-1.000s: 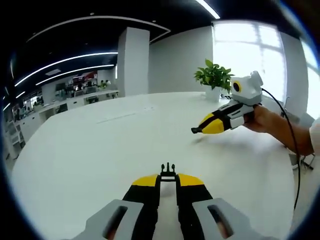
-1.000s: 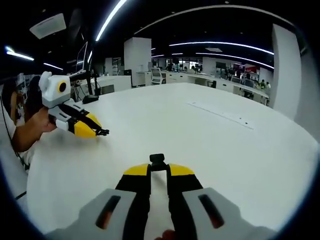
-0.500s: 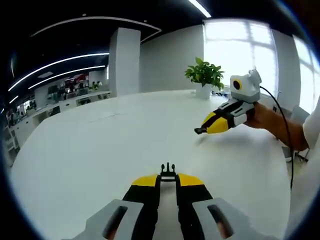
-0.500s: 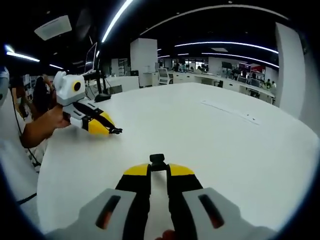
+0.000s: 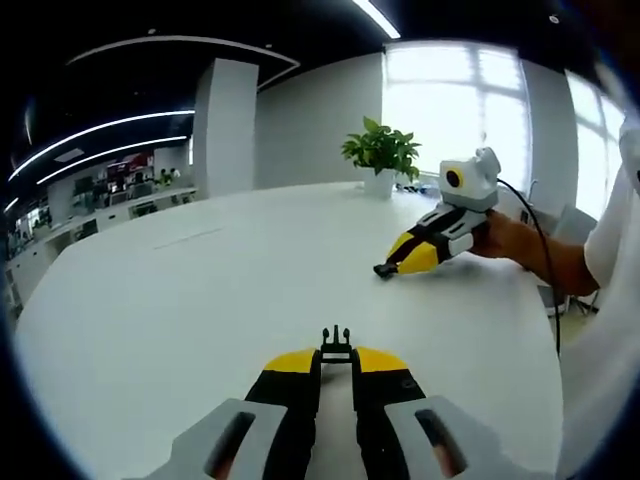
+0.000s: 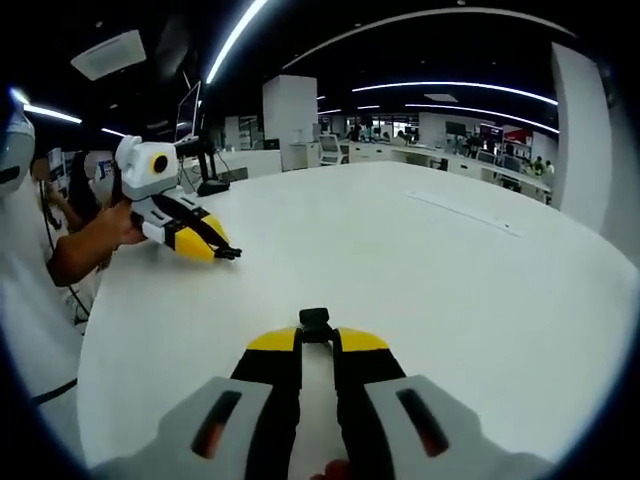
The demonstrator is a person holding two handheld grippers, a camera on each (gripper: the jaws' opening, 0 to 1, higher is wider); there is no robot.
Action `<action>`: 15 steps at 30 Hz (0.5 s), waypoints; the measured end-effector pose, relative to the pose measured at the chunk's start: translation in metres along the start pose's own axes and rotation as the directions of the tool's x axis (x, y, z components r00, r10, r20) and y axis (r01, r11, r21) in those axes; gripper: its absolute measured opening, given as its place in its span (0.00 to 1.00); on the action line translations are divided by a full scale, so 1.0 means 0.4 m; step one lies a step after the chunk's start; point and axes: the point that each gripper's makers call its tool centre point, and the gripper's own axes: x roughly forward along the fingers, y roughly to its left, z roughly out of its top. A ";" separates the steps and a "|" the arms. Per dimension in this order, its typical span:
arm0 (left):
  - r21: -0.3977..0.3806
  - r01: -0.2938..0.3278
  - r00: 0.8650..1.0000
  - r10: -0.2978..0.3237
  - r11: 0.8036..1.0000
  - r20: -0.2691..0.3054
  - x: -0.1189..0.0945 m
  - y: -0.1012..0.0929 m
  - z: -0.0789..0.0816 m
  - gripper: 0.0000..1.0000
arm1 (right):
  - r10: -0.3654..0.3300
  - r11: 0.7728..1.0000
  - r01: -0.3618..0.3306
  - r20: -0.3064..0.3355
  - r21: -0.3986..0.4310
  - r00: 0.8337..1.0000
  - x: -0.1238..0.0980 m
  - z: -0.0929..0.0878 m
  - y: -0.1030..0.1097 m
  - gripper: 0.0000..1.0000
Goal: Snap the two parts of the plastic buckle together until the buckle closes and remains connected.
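The left gripper point(image 5: 336, 352) pinches the pronged buckle half point(image 5: 336, 340) between its jaw tips, over the white table point(image 5: 200, 290). The right gripper point(image 6: 316, 330) clamps the socket buckle half point(image 6: 315, 320) the same way. The two grippers are well apart. A potted plant point(image 5: 380, 155) stands before bright windows point(image 5: 455, 100); desks line the office behind.

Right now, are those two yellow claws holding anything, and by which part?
Yes: the left gripper pinches the pronged buckle half by its rear end; the right gripper pinches the socket half likewise.
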 end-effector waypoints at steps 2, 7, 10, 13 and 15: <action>0.001 0.015 1.000 -0.015 1.000 0.001 -0.002 -0.008 -0.001 0.11 | 0.006 1.000 -0.006 0.000 -0.007 1.000 -0.007 -0.003 0.004 0.12; 0.029 0.028 1.000 -0.028 0.999 0.003 -0.009 -0.020 -0.005 0.11 | 0.023 1.000 -0.023 0.004 -0.001 1.000 -0.021 -0.015 0.012 0.12; 0.023 0.036 0.999 -0.036 0.999 -0.002 -0.013 -0.020 -0.012 0.11 | 0.037 0.999 -0.037 0.009 0.010 0.999 -0.028 -0.018 0.019 0.12; 0.039 0.053 0.999 -0.053 0.998 -0.003 -0.019 -0.024 -0.019 0.11 | 0.052 0.999 -0.052 0.014 0.013 0.999 -0.034 -0.019 0.031 0.12; 0.059 0.068 0.998 -0.068 0.996 -0.007 -0.021 -0.029 -0.025 0.11 | 0.067 0.998 -0.067 0.012 0.010 0.998 -0.036 -0.023 0.043 0.12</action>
